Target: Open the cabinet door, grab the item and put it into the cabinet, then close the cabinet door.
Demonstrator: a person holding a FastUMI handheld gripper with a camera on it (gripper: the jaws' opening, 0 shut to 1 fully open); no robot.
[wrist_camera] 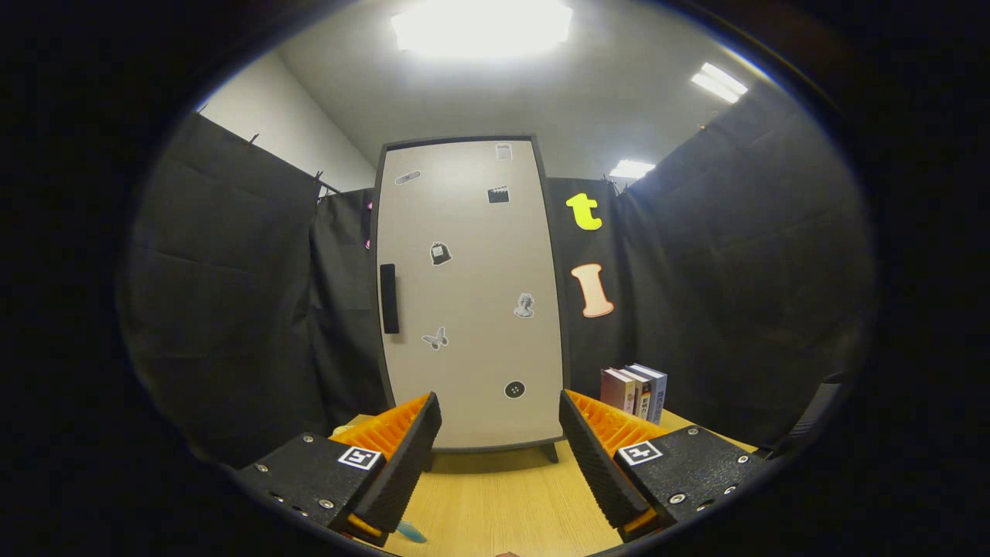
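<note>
Claw (pixel 500 433) fingers spread wide, nothing between them, hovering over the wooden surface (pixel 503 503). Left fingertip (pixel 421 429) and right fingertip (pixel 576 429) sit either side of the lower part of the cabinet, apart from it.

Small blue-green object (pixel 411 532) lies on the surface just beside the base of the left finger; mostly hidden, cannot tell what it is. A pale yellow-green bit (pixel 343 428) peeks out behind the left finger, also unclear. Which of these is the item to stow cannot be told.

Cabinet (pixel 472 294) stands upright on the surface straight ahead, beyond the fingers, on short dark feet. Cabinet door (pixel 479 363) shut, pale with a dark frame. Dark vertical handle (pixel 389 298) near the door's left edge, about mid-height. Several small stickers (pixel 440 253) scattered over the door face.

Books (pixel 634 392) stand upright in a short row just right of the cabinet, beyond the right finger, against the black cloth wall (pixel 735 271).
</note>
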